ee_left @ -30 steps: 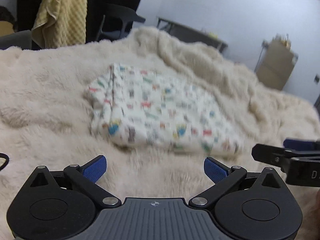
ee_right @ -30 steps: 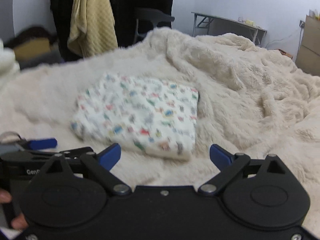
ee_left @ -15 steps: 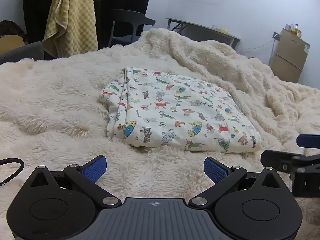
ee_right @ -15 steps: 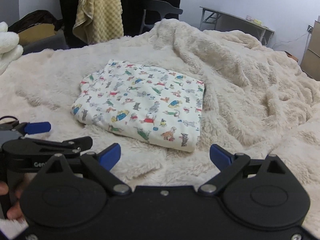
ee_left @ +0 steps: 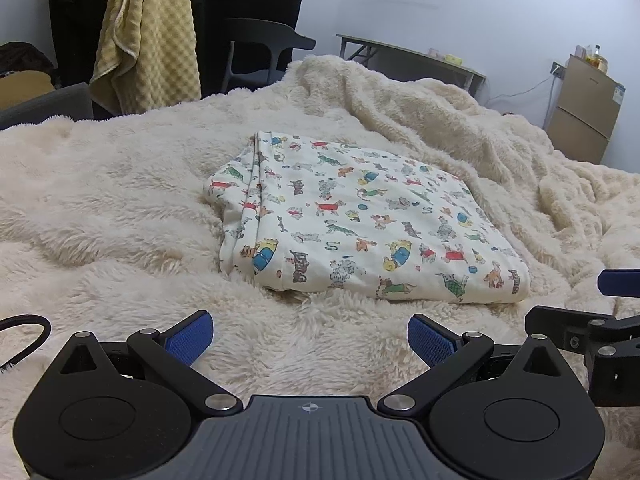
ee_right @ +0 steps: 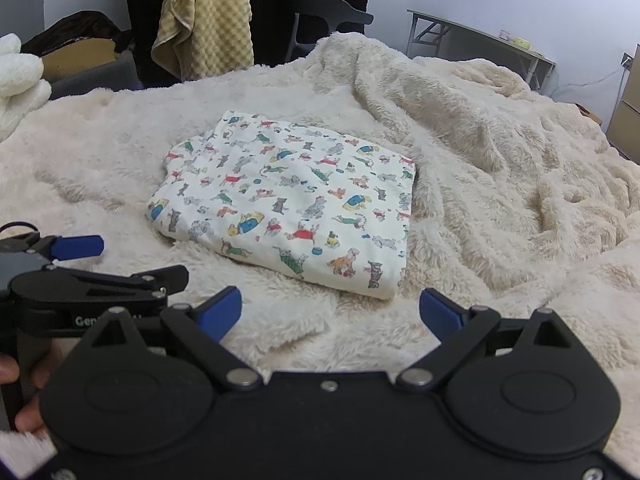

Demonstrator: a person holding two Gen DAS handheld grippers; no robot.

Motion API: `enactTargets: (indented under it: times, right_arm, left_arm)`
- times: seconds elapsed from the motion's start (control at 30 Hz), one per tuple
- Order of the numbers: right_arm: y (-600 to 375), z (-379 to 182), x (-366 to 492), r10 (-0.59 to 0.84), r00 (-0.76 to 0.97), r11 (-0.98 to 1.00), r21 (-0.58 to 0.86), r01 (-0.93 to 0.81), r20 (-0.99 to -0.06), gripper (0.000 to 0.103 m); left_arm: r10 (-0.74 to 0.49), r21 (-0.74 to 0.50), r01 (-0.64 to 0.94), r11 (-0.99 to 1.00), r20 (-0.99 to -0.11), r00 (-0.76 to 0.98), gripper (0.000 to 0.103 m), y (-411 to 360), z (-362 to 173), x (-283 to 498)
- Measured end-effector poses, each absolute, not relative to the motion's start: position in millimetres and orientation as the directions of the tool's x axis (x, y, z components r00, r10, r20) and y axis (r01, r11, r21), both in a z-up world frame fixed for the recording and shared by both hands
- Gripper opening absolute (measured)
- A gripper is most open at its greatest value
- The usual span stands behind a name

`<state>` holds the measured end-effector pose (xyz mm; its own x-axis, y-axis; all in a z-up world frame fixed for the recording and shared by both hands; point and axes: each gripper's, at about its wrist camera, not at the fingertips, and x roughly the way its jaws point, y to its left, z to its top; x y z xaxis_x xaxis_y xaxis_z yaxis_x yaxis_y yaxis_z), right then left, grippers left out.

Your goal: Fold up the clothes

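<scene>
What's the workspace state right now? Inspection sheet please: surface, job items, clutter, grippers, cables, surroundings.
Surface: cream fluffy fleece blanket over a bed, rumpled into ridges on the right.
Job's things: white animal-print garment, folded into a flat rectangle, lying on the blanket; layered edges show on its left side.
Clutter: nothing seen on the blanket beside the garment.
Grippers: left gripper open, empty, short of the garment; right gripper open, empty, also short of it.
Cables: black cable loop at the left edge; white wall cord near the cabinet.
Surroundings: yellow waffle-knit towel hanging, black chair, grey folding table, brown cabinet.
</scene>
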<state>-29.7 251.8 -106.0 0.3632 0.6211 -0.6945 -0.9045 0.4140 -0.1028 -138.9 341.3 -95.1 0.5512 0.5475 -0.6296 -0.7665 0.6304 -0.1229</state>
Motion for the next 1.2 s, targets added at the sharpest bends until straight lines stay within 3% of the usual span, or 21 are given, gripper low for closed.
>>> enactTargets:
  times: [1.2]
  right_arm:
    - [253.1,-107.9,-38.5,0.609,0.377,0.381,-0.159,-0.911,-0.698,0.096]
  left_arm:
    - [0.562,-0.101,-0.771,0.629,-0.626,0.541,0.103,339.8,-93.7,-138.7]
